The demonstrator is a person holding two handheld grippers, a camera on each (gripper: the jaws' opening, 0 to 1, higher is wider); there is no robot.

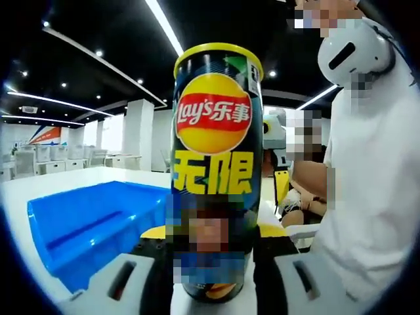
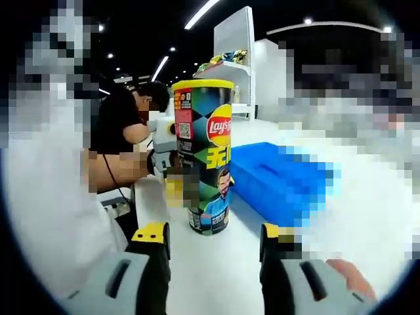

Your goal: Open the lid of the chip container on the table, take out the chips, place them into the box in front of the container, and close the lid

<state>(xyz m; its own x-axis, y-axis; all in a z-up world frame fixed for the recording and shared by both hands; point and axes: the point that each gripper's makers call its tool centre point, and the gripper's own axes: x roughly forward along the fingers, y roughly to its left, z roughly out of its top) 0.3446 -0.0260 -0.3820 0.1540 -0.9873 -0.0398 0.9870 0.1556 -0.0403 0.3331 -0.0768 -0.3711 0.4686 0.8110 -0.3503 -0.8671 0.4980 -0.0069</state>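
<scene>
A dark ceiling [image 1: 98, 26] carries long light strips [image 1: 164, 26] and small round spotlights [image 1: 98, 53], above white square pillars [image 1: 139, 134] and, far off in the left gripper view, rows of white desks [image 1: 46, 161]. In the right gripper view a tall white shelf unit [image 2: 233, 62] holds colourful packets [image 2: 226, 59] on its upper shelf. The white table [image 2: 367, 216] spreads across the foreground, and a person in a black top [image 2: 118, 121] sits behind it.
</scene>
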